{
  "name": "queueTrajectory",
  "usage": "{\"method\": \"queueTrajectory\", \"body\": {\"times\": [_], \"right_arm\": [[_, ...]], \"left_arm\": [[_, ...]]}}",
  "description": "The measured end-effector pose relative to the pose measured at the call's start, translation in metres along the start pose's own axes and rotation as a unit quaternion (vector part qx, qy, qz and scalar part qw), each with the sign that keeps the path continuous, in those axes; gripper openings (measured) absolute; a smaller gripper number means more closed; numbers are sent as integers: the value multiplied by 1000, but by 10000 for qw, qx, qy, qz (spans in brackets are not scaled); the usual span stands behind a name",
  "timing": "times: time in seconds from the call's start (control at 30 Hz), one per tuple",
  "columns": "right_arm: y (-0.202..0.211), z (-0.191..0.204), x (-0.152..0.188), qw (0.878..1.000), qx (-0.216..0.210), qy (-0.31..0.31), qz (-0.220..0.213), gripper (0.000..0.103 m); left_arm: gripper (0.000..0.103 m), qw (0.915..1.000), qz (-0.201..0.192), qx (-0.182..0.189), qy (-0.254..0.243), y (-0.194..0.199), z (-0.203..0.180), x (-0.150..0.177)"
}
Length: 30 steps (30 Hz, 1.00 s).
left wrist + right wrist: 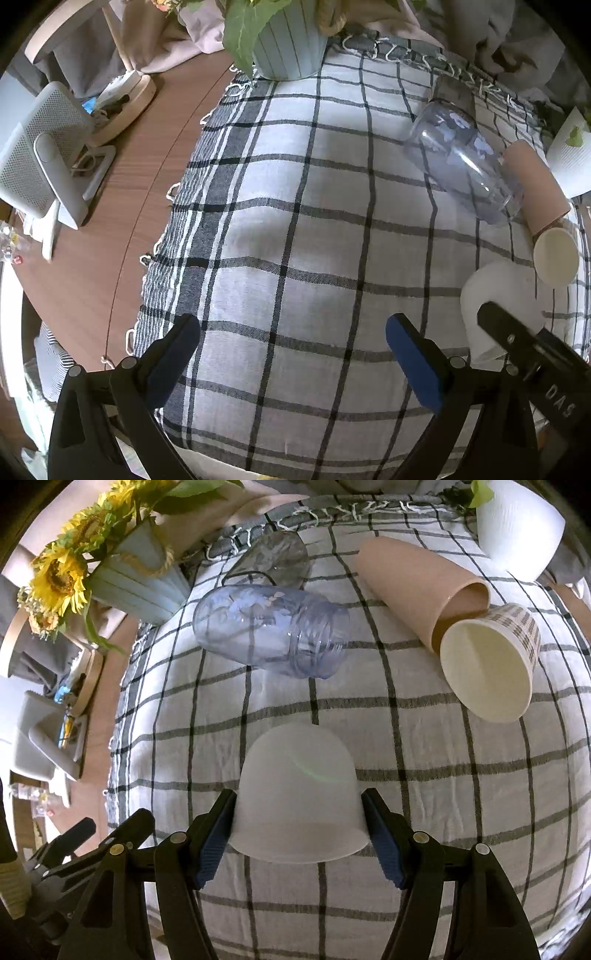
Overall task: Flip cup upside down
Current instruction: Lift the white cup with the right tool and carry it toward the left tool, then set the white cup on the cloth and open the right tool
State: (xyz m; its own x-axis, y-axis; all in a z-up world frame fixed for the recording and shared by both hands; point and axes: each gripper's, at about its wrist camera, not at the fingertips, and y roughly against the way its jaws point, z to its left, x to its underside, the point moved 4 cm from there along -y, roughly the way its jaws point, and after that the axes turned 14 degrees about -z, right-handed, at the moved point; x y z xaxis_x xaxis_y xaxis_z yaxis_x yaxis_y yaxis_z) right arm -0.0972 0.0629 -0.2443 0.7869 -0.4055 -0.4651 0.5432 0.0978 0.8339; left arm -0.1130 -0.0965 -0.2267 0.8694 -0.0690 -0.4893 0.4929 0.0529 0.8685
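Centrally, right gripper point(299, 829) clamps frosted cup point(298, 797), cloth point(424, 775) open around.

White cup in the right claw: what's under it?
The white cup sits dome-up between the right claw pads, over checked cloth. Its frosted wall hides whatever is inside.

Soft, even daylight; faint shadows fall on the checked cloth point(295, 229). Fisheye bends both views, corners black. A green flare streaks the frosted cup point(299, 797).
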Motion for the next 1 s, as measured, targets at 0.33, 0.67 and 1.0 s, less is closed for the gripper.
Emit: {"method": "queueTrajectory", "body": {"times": [0.33,0.67,1.0], "right_arm": [[0,0,10,9996,-112,56,238,76],[64,-17,-11,9985,-96,-48,-538,79],[108,-76,-50,9912,307,-518,-1178,79]], "left_arm": [[102,10000,-42,-59,53,3,0,-2],[102,9973,17,734,44,28,-37,-10],[95,9827,1028,1477,-448,-7,-123,-19]]}}
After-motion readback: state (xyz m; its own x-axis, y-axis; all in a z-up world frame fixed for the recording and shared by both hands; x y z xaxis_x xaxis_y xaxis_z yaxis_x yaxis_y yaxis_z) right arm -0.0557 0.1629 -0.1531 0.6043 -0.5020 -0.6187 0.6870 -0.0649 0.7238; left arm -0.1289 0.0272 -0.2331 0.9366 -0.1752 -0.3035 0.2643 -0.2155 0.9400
